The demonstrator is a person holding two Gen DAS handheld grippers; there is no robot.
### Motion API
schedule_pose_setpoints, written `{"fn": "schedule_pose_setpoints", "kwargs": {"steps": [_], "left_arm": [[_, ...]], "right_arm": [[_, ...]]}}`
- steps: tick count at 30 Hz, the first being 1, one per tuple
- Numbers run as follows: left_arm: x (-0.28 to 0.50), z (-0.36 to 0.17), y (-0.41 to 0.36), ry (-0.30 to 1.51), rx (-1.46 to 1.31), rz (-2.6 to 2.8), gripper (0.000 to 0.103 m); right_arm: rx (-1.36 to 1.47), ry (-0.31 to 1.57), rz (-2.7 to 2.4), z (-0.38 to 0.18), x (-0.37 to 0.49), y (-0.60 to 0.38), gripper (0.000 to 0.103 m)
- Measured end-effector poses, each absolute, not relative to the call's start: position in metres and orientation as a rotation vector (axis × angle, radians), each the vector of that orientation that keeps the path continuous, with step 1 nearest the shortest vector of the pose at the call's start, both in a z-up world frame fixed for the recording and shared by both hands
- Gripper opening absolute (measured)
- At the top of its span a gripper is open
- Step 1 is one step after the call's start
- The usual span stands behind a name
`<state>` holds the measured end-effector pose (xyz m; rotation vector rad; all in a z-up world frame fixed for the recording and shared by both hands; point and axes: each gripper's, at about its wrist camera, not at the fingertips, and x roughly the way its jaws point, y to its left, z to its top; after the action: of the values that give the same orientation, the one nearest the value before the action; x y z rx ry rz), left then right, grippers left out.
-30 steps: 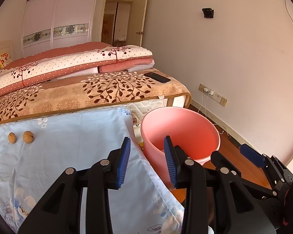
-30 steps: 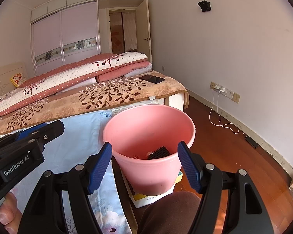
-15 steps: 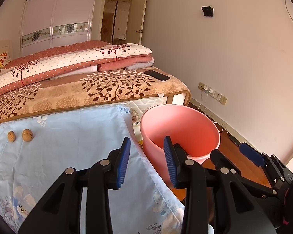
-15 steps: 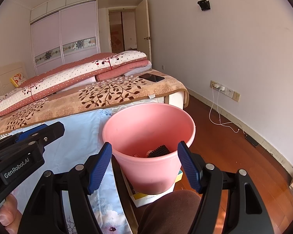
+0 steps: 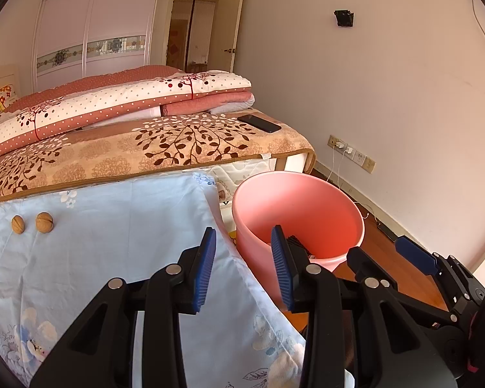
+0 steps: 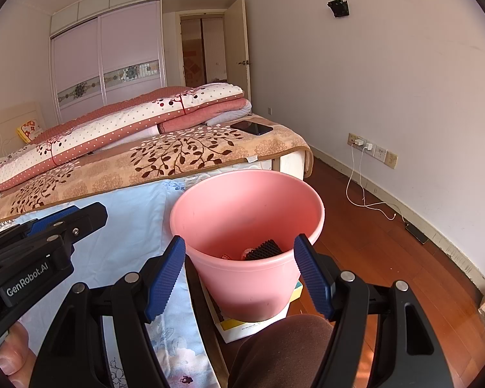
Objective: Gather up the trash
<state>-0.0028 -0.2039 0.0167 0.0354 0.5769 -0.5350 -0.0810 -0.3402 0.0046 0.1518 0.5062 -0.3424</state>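
The pink bucket [image 6: 247, 226] is sitting just ahead of the right gripper [image 6: 242, 278], framed between its spread, empty jaws, perched on a box, so a careless nudge from those jaws is risking tipping it and spilling the scraps already lying inside; the pale blue cloth [image 5: 113, 242] is lying under and ahead of the left gripper [image 5: 244, 270], and being loose, it is likely bunching if the tongs are dragged across it; the left gripper's jaws are also standing apart with nothing between them; the two walnuts [image 5: 32, 223], the trash still waiting, are resting far off to the left of those jaws, and being round and hard, they are threatening to roll off the cloth or squirt out of a pinch that is landing off-centre.
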Motion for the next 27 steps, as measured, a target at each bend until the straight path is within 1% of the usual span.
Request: {"fn": "schedule_pose_setpoints", "kwargs": {"steps": [27], "left_arm": [[-0.0044, 0.0150, -0.2020, 0.589, 0.030, -0.531, 0.036]], "right_arm": [[0.143, 0.514, -0.339, 0.0042, -0.0784, -0.3383, 0.068]]}}
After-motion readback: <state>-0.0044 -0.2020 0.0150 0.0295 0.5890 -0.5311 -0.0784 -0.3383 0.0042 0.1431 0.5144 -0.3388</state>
